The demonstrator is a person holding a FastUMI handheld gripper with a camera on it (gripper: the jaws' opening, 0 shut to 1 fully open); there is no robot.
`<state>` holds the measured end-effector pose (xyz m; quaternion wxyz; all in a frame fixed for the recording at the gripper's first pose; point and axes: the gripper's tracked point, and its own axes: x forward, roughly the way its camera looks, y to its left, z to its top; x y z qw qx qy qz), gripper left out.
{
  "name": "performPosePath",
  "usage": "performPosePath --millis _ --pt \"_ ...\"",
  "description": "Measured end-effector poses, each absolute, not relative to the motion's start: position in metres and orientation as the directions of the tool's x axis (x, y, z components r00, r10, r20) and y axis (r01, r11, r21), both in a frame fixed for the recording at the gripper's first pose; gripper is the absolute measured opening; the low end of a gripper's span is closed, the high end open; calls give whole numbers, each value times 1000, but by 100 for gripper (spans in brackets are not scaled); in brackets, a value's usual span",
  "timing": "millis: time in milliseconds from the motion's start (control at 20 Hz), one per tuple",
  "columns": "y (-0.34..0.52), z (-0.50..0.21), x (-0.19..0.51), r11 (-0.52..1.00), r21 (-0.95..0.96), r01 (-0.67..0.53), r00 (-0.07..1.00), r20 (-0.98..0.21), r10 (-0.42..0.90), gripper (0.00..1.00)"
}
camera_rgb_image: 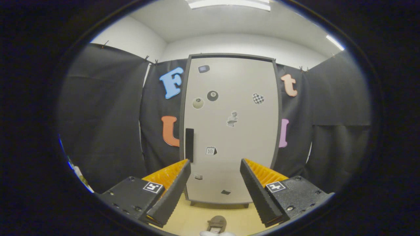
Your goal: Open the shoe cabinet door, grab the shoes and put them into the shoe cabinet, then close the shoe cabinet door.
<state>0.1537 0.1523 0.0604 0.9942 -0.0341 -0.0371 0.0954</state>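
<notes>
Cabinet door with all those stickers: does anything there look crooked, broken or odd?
Nothing stands out. The cabinet door is shut and sits straight, handle intact. A shoe lies on the floor before it, between the fingers of the open gripper.

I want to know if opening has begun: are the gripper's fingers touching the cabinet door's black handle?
Apart. In the gripper view the open gripper hangs well short of the cabinet door; bare floor lies between, and the handle stands free beyond the fingers.
</notes>
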Motion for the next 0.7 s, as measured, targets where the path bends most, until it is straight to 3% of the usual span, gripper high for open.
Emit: performPosePath --millis 500,700 --pt "238 80 295 964 -85 -250 964 69 256 99" --pt "252 64 330 970 -76 -232 972 11 233 99"
